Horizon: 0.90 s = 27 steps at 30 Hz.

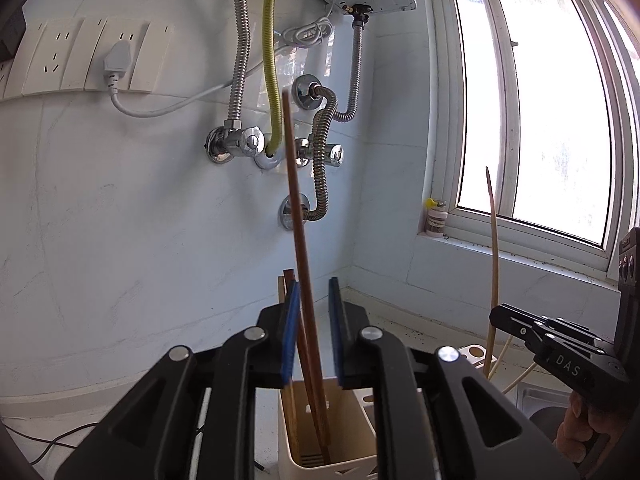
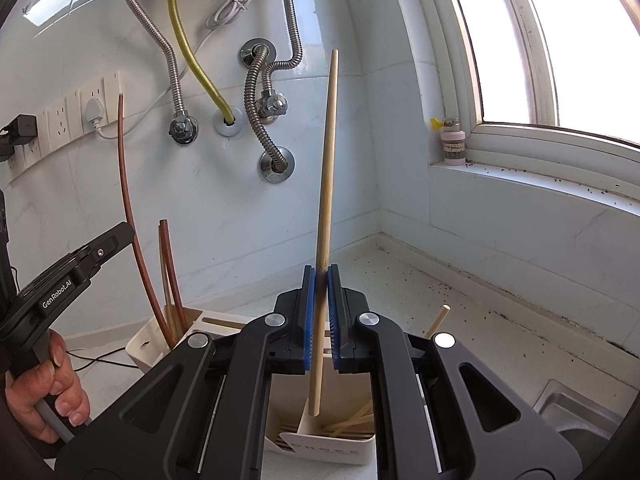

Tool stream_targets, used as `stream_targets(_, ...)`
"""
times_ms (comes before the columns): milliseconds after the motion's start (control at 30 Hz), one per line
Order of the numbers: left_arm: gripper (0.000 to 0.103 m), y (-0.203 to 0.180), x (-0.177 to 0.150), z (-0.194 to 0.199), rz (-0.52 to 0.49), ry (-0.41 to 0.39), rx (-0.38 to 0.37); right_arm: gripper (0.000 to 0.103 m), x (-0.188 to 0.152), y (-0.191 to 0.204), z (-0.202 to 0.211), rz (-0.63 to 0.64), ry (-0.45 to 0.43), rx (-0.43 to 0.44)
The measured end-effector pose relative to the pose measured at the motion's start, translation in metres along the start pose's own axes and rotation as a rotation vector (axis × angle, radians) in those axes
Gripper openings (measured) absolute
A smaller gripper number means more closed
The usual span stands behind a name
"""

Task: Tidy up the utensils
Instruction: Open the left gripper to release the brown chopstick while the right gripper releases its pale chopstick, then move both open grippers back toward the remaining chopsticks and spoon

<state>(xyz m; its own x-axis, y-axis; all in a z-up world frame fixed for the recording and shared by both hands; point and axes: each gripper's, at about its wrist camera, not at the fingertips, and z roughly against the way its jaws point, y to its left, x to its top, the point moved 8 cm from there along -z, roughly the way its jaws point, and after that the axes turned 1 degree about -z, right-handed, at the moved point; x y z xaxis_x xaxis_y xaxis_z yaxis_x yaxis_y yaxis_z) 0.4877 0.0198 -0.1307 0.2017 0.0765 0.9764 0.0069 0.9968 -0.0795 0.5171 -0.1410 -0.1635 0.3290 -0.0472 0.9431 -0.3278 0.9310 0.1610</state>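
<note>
Your left gripper [image 1: 314, 330] stands spread around the dark chopstick [image 1: 298, 216], already down in the cream holder [image 1: 362, 466] at lower centre; it could tip against the rim. Your right gripper [image 2: 321, 312] pinches the pale chopstick [image 2: 326, 168] above its compartment; letting go off-centre could drop it outside. Gripper bodies read "DAS" and "GenRobot.AI".

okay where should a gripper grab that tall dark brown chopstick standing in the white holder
Grip the tall dark brown wooden chopstick on its bare shaft above the rim of the white plastic holder, coming level from the front with a pad on either side. It stands nearly upright with its lower end down in the compartment, so only the upper shaft is reachable.
</note>
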Motion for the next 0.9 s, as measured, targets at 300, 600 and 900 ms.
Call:
stream_targets(300, 0.07, -0.005, 0.007, 0.015, -0.041, -0.069, 0.027, 0.018, 0.005, 0.0, 0.01, 0.006, -0.036, -0.013)
stream_targets(600, 0.075, -0.003, 0.017, 0.03, -0.04, -0.088, 0.042, 0.032, 0.017, 0.001, 0.025, 0.005, -0.079, -0.01)
stream_targets(900, 0.079, 0.005, 0.029, 0.052, -0.044, -0.088, 0.077, 0.032, 0.024, 0.009, 0.041, 0.0, -0.092, 0.003)
